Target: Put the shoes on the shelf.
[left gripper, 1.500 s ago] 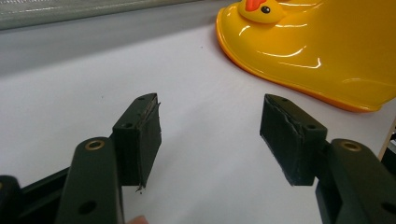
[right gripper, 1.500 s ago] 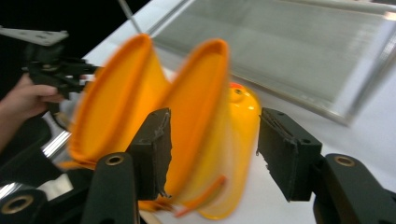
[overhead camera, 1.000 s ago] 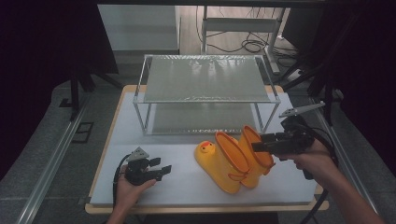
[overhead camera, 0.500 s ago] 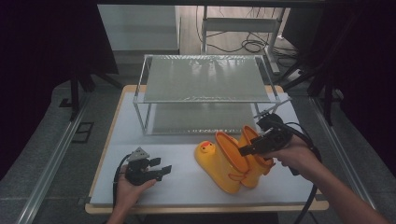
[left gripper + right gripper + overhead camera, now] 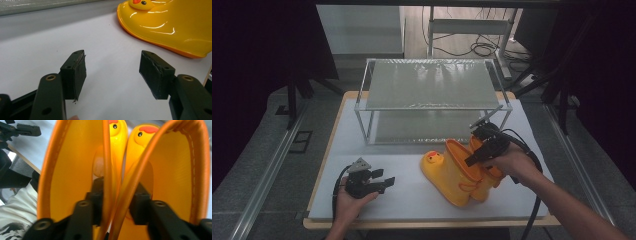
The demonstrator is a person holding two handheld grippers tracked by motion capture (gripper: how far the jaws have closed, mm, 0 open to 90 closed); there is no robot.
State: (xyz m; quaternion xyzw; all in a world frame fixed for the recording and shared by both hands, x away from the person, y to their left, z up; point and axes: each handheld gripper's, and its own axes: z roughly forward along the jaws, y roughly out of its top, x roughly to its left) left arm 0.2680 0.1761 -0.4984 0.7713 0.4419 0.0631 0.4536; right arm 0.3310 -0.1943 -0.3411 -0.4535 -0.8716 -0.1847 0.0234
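Note:
Two yellow rain boots with duck faces and orange rims [image 5: 451, 176] stand side by side on the white table top, right of centre. My right gripper [image 5: 471, 161] reaches down into their openings from behind. In the right gripper view one jaw is inside the left boot [image 5: 72, 165] and the other inside the right boot [image 5: 175, 170]. The jaws have just been closing, and the pads now press the two neighbouring boot walls together. My left gripper [image 5: 384, 182] rests at the front left, open with nothing between its fingers [image 5: 112, 72]. A boot's toe [image 5: 170, 27] lies ahead of it.
A metal-framed shelf rack with a mesh top [image 5: 432, 85] stands at the back of the table [image 5: 377, 150], just behind the boots. Cables lie on the floor beyond it. The table's front edge runs close under both hands.
My right gripper has moved left and down from beside the boots into their openings, and its jaws have closed on the inner walls. The left gripper has stayed still.

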